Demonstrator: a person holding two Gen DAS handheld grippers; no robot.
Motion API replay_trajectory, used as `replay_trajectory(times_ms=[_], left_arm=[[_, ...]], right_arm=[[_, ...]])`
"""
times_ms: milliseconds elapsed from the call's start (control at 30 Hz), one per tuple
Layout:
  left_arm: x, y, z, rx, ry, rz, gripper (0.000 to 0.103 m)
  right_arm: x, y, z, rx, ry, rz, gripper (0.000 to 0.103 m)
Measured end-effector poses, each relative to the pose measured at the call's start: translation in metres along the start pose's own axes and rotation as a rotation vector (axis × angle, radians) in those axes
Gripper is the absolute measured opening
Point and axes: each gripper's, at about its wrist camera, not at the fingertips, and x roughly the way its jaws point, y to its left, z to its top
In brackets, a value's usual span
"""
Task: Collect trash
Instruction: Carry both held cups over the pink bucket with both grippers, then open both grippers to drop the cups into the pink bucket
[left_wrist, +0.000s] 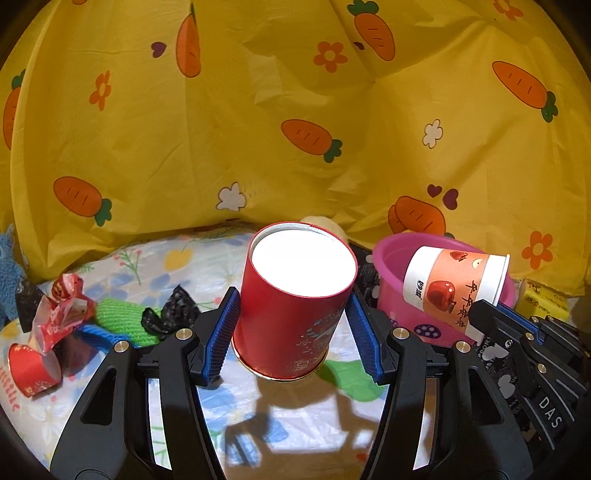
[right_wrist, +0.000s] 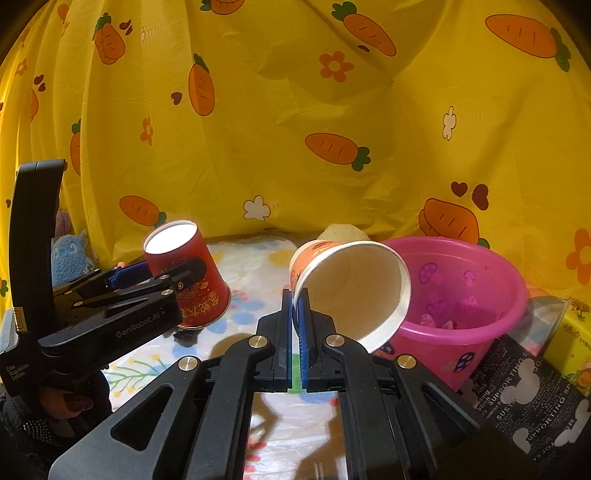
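Landmark: pink plastic bucket (right_wrist: 476, 280) with mushroom print, standing on flowered tablecloth (left_wrist: 147, 266) before yellow carrot-print curtain (left_wrist: 258, 110).

Far left of bucket: crushed red paper cup (left_wrist: 31, 369) on its side, crumpled red-and-white wrapper (left_wrist: 59, 310) just beside it, black crumpled plastic scrap (left_wrist: 166, 314) nearer bucket.

Left of bucket: left gripper (left_wrist: 291, 328) pinching red paper cup (left_wrist: 295, 295) by its sides, cup inverted, lifted off cloth.

At bucket: right gripper (right_wrist: 295, 325) pressed together on rim of white-and-orange apple-print paper cup (right_wrist: 354, 288), cup tilted, mouth toward camera, over bucket's left rim.
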Motion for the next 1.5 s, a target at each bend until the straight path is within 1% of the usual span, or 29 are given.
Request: replay_trajectory(times_ms=[200, 367, 500, 600, 733, 900, 1100, 1500], left_arm=[[0.018, -0.024, 0.014, 0.009, -0.001, -0.065, 0.057], [0.036, -0.045, 0.028, 0.019, -0.006, -0.14, 0.057], [0.054, -0.063, 0.037, 0.031, -0.01, -0.189, 0.057], [0.066, -0.074, 0.043, 0.033, -0.015, -0.205, 0.057], [0.08, -0.085, 0.048, 0.027, -0.006, -0.235, 0.058], [0.091, -0.099, 0.048, 0.059, -0.008, -0.246, 0.058], [0.105, -0.105, 0.046, 0.055, 0.017, -0.264, 0.058], [0.121, -0.112, 0.044, 0.049, 0.037, -0.304, 0.059]], right_arm=[[0.0, -0.031, 0.009, 0.027, -0.019, -0.072, 0.004], [0.004, -0.058, 0.014, 0.058, -0.031, -0.142, 0.004], [0.012, -0.077, 0.016, 0.085, -0.017, -0.184, 0.004], [0.019, -0.087, 0.015, 0.096, 0.001, -0.204, 0.004], [0.027, -0.094, 0.014, 0.097, 0.016, -0.22, 0.004], [0.035, -0.102, 0.014, 0.102, 0.028, -0.232, 0.004], [0.042, -0.107, 0.014, 0.112, 0.04, -0.23, 0.004], [0.052, -0.111, 0.012, 0.113, 0.056, -0.23, 0.004]])
